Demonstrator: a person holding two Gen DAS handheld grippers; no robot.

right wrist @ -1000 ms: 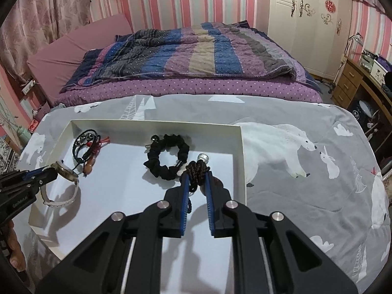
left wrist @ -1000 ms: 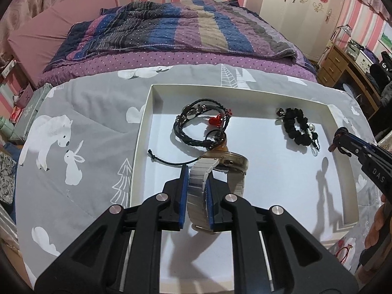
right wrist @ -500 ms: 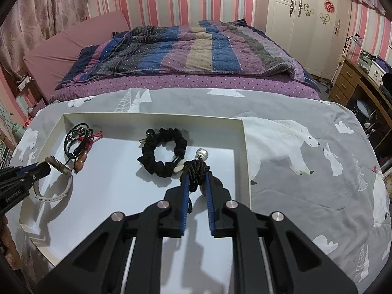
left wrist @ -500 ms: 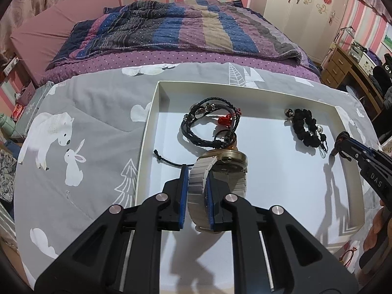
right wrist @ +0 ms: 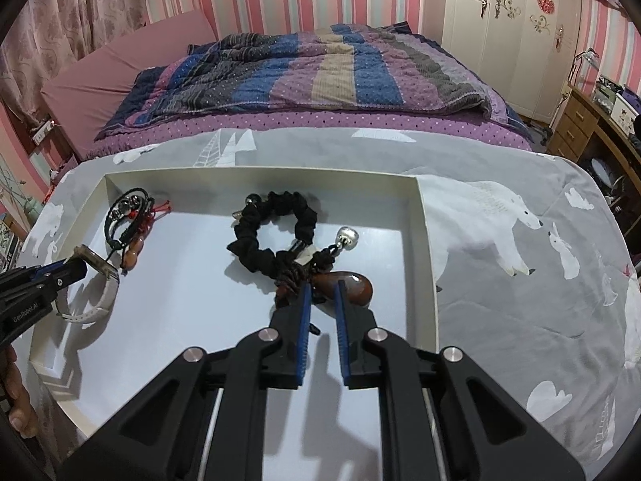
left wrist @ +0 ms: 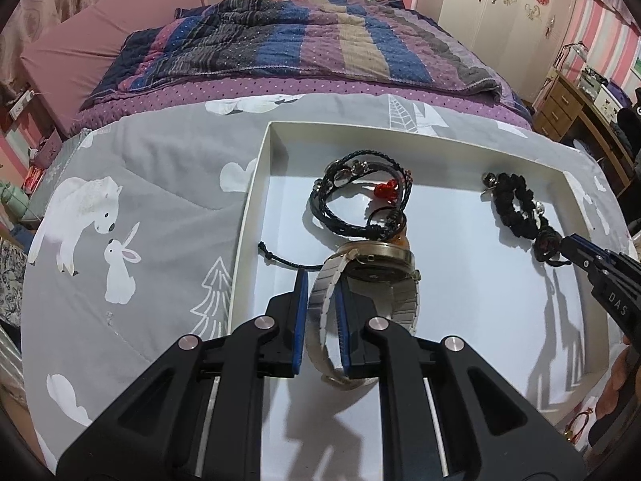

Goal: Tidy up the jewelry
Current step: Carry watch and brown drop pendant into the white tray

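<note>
A white tray (left wrist: 256, 184) lies on the grey bear-print cover. My left gripper (left wrist: 323, 296) is shut on the silver band of a wristwatch (left wrist: 376, 264), held just above the tray floor; it also shows in the right wrist view (right wrist: 96, 268). Behind it lies a black cord bracelet with red beads (left wrist: 360, 200). My right gripper (right wrist: 320, 292) is shut on the knotted cord of a brown pendant (right wrist: 352, 286) with a silver bell (right wrist: 347, 235), next to a black scrunchie bracelet (right wrist: 276, 236).
The tray's right wall (right wrist: 424, 248) is close beside the right gripper. A bed with a striped quilt (right wrist: 312, 68) lies behind. A wooden desk (right wrist: 589, 124) stands at the right. A small red item (left wrist: 579, 429) lies outside the tray's near right corner.
The left gripper has carried the watch forward, close to the black cord bracelet. The right gripper has moved the pendant in beside the scrunchie bracelet and lowered it.
</note>
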